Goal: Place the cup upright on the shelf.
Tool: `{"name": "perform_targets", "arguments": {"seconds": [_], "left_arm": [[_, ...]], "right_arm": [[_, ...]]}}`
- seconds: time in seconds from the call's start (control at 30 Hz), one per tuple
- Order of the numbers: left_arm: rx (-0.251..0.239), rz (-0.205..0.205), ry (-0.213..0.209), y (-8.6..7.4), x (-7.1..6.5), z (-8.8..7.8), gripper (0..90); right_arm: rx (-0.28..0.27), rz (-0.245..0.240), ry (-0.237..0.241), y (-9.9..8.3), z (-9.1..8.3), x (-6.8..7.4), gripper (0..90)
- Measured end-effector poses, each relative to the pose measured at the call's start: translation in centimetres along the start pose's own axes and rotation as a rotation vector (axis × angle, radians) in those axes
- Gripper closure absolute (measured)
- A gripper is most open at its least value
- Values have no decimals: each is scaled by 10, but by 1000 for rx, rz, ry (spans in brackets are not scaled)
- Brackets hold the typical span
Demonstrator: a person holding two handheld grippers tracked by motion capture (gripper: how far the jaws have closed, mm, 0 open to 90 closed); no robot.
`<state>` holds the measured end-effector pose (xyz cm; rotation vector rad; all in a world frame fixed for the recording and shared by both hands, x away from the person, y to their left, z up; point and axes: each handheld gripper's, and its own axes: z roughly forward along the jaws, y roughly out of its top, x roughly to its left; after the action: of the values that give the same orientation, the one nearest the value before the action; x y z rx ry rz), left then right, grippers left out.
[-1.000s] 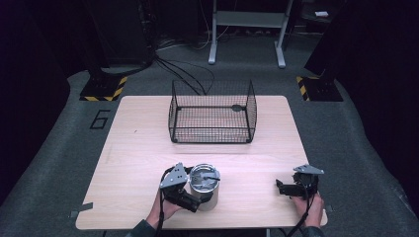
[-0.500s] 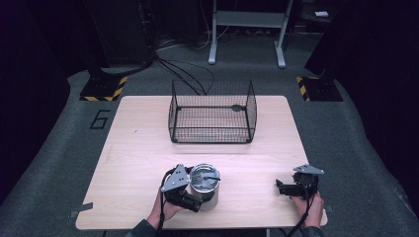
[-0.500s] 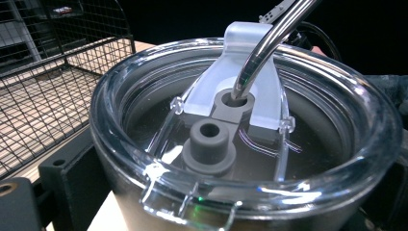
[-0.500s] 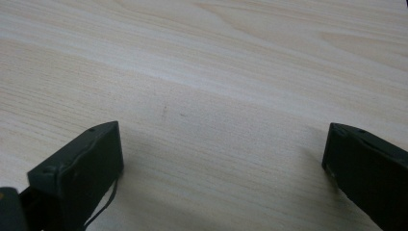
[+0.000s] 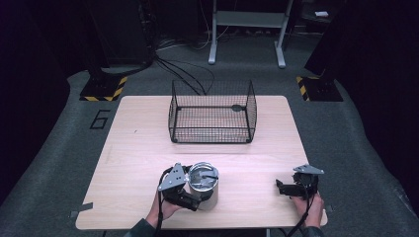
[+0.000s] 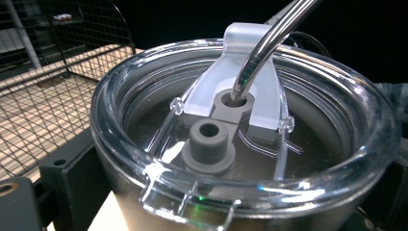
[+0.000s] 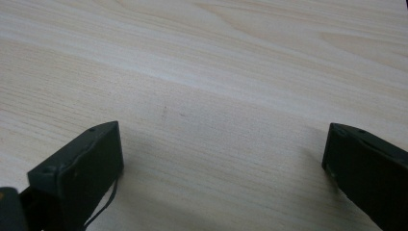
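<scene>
Your left gripper [image 5: 190,190] fingers clamped on the steel tumbler with clear lid [image 5: 203,183], black wire basket [image 5: 212,112] at twelve o'clock, your right gripper [image 5: 286,188] fingers spread over bare wooden bench [image 5: 138,148]

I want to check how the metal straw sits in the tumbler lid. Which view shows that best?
The left gripper view: the metal straw enters a grey hole in the clear lid up close. The high view shows the tumbler small, lid details unreadable. The right gripper view shows bare table.
</scene>
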<state>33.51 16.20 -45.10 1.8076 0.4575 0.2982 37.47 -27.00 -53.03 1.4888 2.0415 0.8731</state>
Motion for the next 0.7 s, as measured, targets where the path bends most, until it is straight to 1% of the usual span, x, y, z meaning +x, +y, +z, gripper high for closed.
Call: {"name": "perform_targets", "arguments": {"seconds": [0.03,0.07,0.13,0.27,0.3,0.37,0.43,0.57,0.6,0.63,0.7], "left_arm": [[0,-1,7,1,2,-1,40],[6,3,4,2,3,-2,40],[1,-4,24,3,5,-2,40],[-1,-6,43,5,8,-5,40],[5,-8,43,6,9,-6,40],[3,-10,60,6,12,-6,40],[-1,-17,66,7,14,-7,40],[-3,-22,81,10,20,-8,40],[-1,-17,85,11,22,-8,40],[-1,-24,87,12,24,-9,40],[-4,-24,97,14,27,-10,40]], "right_arm": [[0,1,0,0,0,0,1],[0,1,1,0,0,0,1],[0,1,0,0,0,0,1],[0,1,0,0,0,0,1],[0,1,0,0,0,0,1],[0,1,0,0,0,0,1],[0,1,0,0,0,0,1],[0,1,0,0,0,0,1],[0,1,0,0,0,0,1],[0,1,0,0,0,0,1],[0,1,0,0,0,0,1]]}}
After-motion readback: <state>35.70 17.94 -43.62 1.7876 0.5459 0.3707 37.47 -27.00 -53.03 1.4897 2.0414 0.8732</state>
